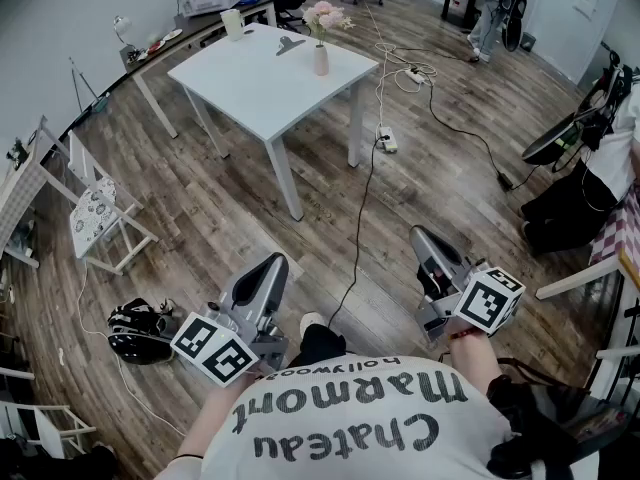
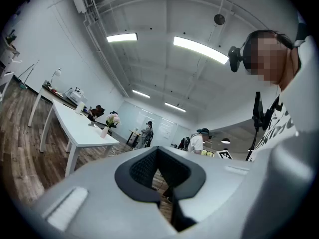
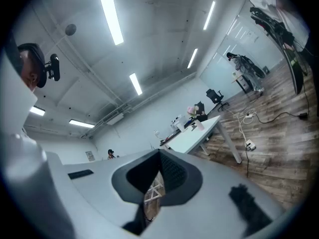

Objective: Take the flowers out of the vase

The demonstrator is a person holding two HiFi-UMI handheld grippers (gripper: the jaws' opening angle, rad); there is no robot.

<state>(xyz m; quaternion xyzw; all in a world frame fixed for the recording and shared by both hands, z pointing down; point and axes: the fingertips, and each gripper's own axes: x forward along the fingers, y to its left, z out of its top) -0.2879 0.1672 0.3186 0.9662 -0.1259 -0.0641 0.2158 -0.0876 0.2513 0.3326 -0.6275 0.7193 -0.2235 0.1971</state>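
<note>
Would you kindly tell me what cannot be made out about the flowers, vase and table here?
Flowers: too small and distant in every view to count stems.
Vase: too small in the head view to show any water inside.
Dark thing near the vase on the table, head view: too small to identify.

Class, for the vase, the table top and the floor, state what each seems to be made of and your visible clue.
The vase is probably ceramic or frosted glass: pale, opaque and smooth.
The table top is likely laminate or painted board: flat, uniform matte white.
The floor is wood or wood-look planks: grey-brown grain and plank seams show.
</note>
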